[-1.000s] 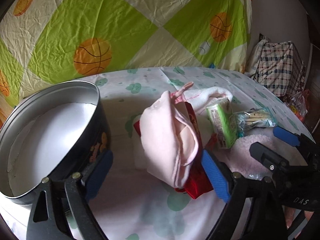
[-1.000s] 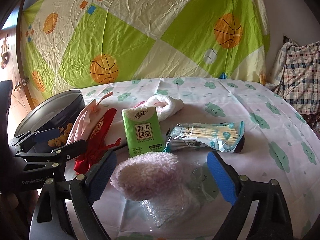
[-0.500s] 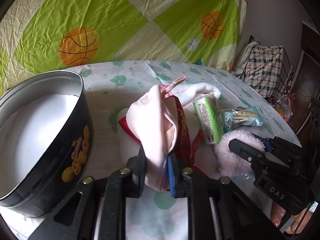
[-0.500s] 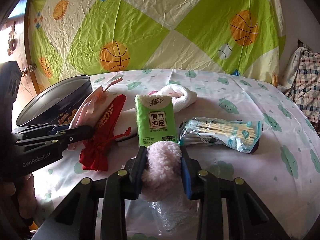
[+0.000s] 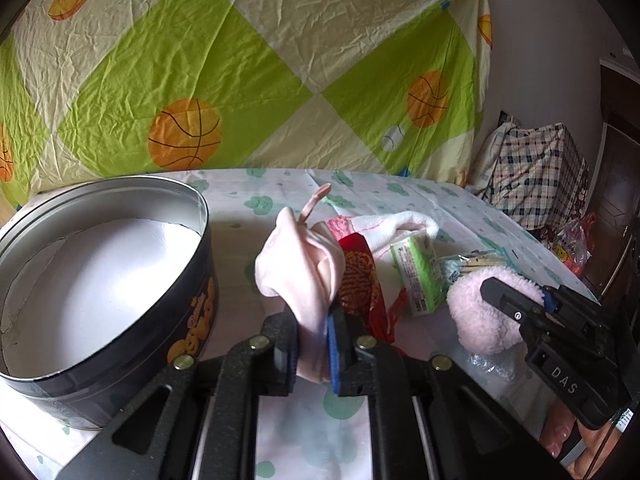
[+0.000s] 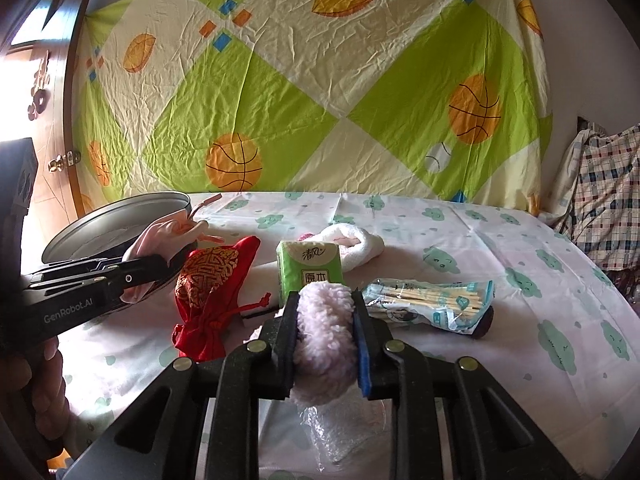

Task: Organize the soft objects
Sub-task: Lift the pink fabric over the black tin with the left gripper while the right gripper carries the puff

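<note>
At the near edge of the left wrist view, a pale pink cloth (image 5: 304, 276) is pinched between the narrow jaws of the left gripper (image 5: 313, 354), which are pressed together on its lower end. In the right wrist view, a fluffy pink item (image 6: 325, 340) is squeezed between the jaws of the right gripper (image 6: 325, 346); these jaws have just been closing on it. A crumpled clear plastic bag (image 6: 340, 432) is seen under it on the tablecloth (image 6: 520, 320).

Just beyond the grippers, a red drawstring pouch (image 6: 212, 292) is laid flat, and a green tissue pack (image 6: 310, 268) is stood beside it. A packet of wooden sticks (image 6: 432, 306) is placed to the right of the pack. A white rolled cloth (image 6: 356, 244) is found behind the pack. To the left, a round black tin (image 5: 100, 280) is open, and its inside is white. Farther back, a sheet with basketball print (image 6: 320, 100) is hung.
</note>
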The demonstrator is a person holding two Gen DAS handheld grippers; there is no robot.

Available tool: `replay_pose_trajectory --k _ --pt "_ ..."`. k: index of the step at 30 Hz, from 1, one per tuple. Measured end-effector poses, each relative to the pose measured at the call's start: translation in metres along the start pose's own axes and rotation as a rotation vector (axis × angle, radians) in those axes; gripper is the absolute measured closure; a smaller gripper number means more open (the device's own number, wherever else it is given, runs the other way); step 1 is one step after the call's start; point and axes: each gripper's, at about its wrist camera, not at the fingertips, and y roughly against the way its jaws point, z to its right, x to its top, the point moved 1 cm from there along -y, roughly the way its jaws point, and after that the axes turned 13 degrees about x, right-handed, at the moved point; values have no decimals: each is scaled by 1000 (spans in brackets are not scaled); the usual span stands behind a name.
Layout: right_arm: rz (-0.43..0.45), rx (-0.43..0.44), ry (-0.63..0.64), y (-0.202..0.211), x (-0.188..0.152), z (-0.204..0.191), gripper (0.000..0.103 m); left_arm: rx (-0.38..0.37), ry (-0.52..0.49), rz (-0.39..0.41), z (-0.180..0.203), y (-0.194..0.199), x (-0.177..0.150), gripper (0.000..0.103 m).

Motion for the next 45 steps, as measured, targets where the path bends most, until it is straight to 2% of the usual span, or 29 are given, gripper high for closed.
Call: replay_pose_trajectory --k 6,14,30,45 --pt "35 6 -4 5 0 -1 78 1 15 59 -3 10 0 94" --pt "75 1 -34 9 1 -2 78 45 0 119 -3 21 -5 94" --pt "155 29 -23 13 3 -23 78 97 19 175 -13 32 -10 94" --pt "171 64 -13 8 5 -42 78 145 42 216 -28 42 -13 94"
